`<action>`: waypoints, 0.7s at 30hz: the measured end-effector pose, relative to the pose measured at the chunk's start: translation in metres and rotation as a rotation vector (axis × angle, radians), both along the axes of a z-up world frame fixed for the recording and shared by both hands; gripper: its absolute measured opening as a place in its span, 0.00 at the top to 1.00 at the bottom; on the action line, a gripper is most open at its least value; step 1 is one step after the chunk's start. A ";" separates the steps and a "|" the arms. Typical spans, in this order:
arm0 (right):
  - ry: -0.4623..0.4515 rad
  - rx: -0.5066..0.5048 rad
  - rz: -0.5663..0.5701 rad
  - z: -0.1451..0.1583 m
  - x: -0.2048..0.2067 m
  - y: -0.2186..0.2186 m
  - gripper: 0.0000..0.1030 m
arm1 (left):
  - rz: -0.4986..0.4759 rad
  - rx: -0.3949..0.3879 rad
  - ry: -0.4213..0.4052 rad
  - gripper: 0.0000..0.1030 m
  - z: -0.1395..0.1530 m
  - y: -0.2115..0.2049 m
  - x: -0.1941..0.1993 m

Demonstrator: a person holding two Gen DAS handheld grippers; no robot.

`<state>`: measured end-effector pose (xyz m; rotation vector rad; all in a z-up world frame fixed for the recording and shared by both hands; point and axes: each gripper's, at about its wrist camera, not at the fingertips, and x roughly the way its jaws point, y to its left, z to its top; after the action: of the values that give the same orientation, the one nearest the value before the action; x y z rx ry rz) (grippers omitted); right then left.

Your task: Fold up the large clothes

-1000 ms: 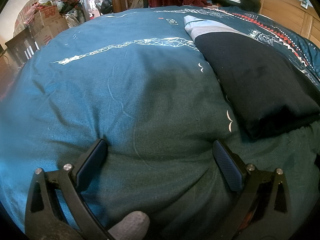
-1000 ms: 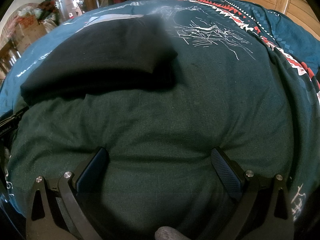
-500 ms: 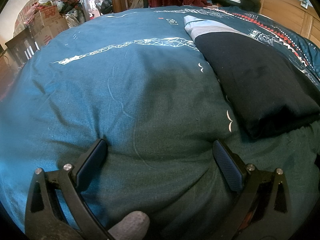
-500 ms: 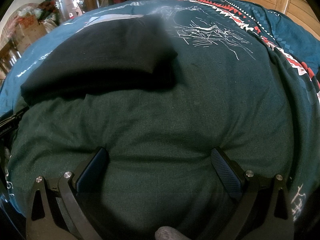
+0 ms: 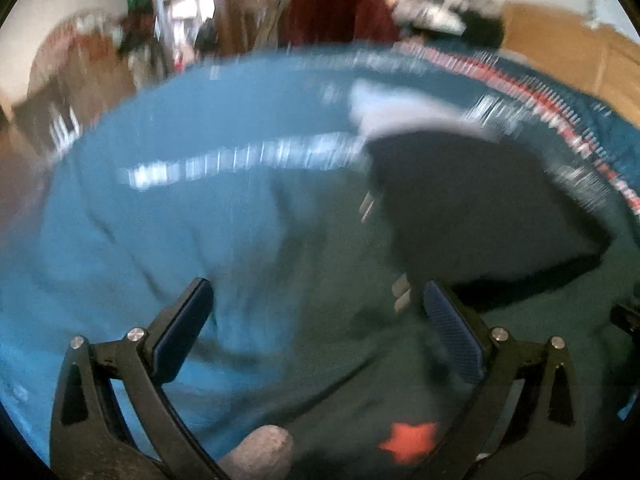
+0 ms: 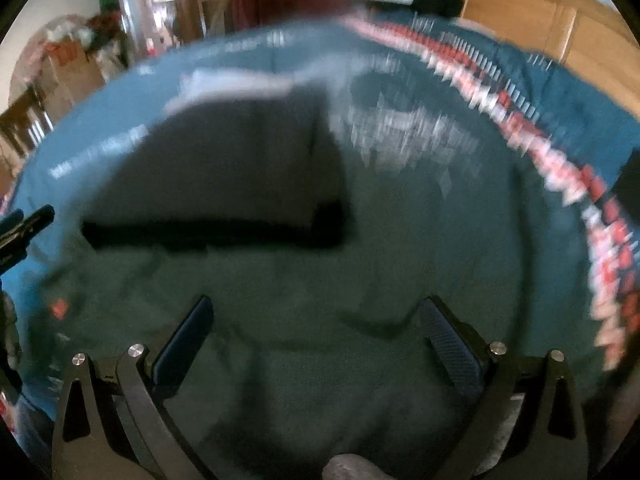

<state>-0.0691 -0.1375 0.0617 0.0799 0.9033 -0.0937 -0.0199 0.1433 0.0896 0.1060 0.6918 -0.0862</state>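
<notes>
Teal cotton everywhere, basically: the big teal bedspread [image 5: 152,208] with white line prints and a red-and-white zigzag border [image 6: 560,160] fills both wrist views, and both shots are smeared with motion blur, so fine detail is a no-go.

The thing that matters is the folded black garment [image 5: 472,208], a flat dark rectangle lying on the bedspread. In the left wrist view it sits up and to the right of the gripper, its near edge just beyond the right fingertip. At its far end there's a pale grey-white strip of fabric [image 5: 392,112] poking out; can't tell if it's part of the same piece. In the right wrist view the same garment [image 6: 240,176] lies up and left of centre, with its thick folded edge facing the camera.

The left gripper [image 5: 316,304] has its two black fingers with blue textured pads [image 5: 452,340] spread wide, nothing between them, just bedspread showing in the gap. Whether the tips actually touch the cloth, I can't say through the blur. The right gripper [image 6: 316,320] is the same deal: spread wide, empty, over the darker green-looking patch of bedspread near the garment's front edge.

A small red star-ish print [image 5: 408,440] shows low in the left view. In the background there's a wooden headboard [image 6: 560,28], dark red fabric [image 5: 336,12] and cluttered cardboard boxes [image 6: 68,64].
</notes>
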 end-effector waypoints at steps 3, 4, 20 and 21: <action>-0.134 -0.065 -0.032 0.068 -0.025 0.011 0.00 | -0.067 -0.032 -0.144 0.00 0.063 -0.021 -0.033; -0.188 -0.081 -0.042 0.091 -0.035 0.014 0.00 | -0.089 -0.048 -0.187 0.00 0.083 -0.027 -0.045; -0.188 0.087 -0.022 0.163 -0.075 0.029 0.01 | -0.103 -0.110 -0.163 0.00 0.135 -0.046 -0.090; -0.183 0.090 -0.018 0.162 -0.075 0.031 0.01 | -0.097 -0.111 -0.163 0.00 0.135 -0.045 -0.090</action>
<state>-0.1446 -0.1064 0.2241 0.1779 0.7237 -0.0612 -0.1094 0.0980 0.2244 0.0399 0.5183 -0.2068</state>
